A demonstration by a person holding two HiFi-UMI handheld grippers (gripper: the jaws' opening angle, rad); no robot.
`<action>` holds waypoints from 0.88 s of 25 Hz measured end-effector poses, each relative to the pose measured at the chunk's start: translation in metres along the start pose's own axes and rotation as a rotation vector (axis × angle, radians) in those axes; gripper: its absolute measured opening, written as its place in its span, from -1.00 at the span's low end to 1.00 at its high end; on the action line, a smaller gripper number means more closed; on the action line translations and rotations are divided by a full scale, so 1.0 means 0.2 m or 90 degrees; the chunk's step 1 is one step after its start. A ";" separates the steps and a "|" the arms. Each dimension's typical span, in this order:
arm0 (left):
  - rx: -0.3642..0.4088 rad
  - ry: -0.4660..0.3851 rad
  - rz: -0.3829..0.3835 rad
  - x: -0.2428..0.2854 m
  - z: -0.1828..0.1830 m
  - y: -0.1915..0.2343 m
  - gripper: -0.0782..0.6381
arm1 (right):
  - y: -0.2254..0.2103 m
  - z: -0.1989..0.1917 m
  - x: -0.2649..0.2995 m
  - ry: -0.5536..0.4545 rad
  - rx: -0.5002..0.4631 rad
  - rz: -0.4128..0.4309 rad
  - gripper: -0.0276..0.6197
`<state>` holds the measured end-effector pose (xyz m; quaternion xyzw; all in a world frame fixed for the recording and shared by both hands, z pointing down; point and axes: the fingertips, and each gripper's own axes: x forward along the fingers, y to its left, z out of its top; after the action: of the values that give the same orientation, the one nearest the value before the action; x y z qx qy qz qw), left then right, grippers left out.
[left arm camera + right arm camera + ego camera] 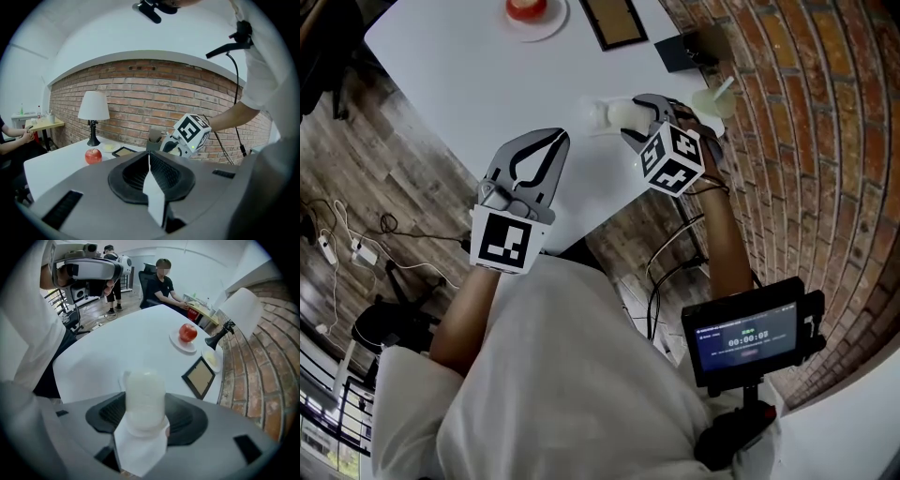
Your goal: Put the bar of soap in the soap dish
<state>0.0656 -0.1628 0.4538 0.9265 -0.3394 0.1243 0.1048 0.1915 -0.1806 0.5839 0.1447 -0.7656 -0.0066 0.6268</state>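
White soap, a pale rounded bar (144, 401), is clamped in my right tool (637, 120) at the bottom centre of the right gripper view, above the worktop (117, 348). Just behind it, to the left, the rim of the soap dish (123, 378) shows, blurred. My left tool (553, 139) is pressed together on nothing. Farther right lie a picture frame (200, 377), an apple (188, 332) on a plate and a lamp (239, 310).
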 end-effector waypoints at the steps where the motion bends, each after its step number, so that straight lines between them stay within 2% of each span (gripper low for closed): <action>1: -0.001 0.001 0.001 0.00 0.00 0.00 -0.74 | 0.00 0.00 0.01 0.005 -0.006 0.004 -0.10; 22: -0.012 -0.001 0.016 -0.05 -0.03 0.07 -0.74 | 0.03 -0.04 0.13 0.170 -0.117 0.054 -0.10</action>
<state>0.0473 -0.1650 0.4585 0.9213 -0.3520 0.1213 0.1119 0.1937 -0.1793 0.6121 0.0542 -0.6769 -0.0309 0.7334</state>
